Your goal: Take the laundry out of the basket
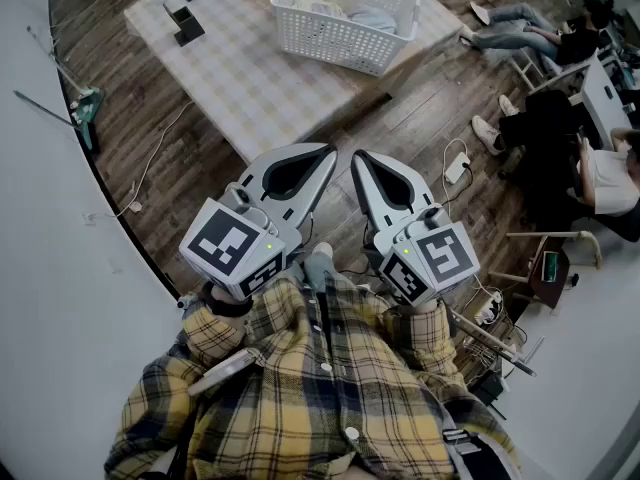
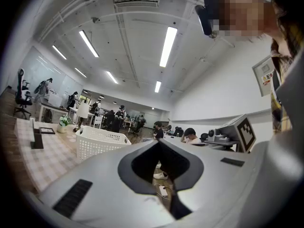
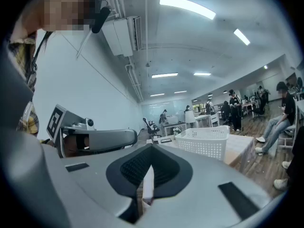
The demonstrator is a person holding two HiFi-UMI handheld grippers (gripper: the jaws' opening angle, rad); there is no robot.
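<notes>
Hovering side by side close to the person's plaid shirt (image 1: 320, 388), the left hand-held gripper (image 1: 327, 151) and the right hand-held gripper (image 1: 358, 156) both have their jaws pressed together with nothing between them. Their tips point toward the table (image 1: 250, 88), which wears a pale checked cloth. The white basket (image 1: 345, 40) stands on the table's far part, near its right edge and well apart from both grippers. The laundry (image 1: 372, 18), pale cloth, lies bunched inside it. Wooden floor (image 1: 420, 118) shows between the person and the table, and seated people (image 1: 560, 118) are off to the right.
</notes>
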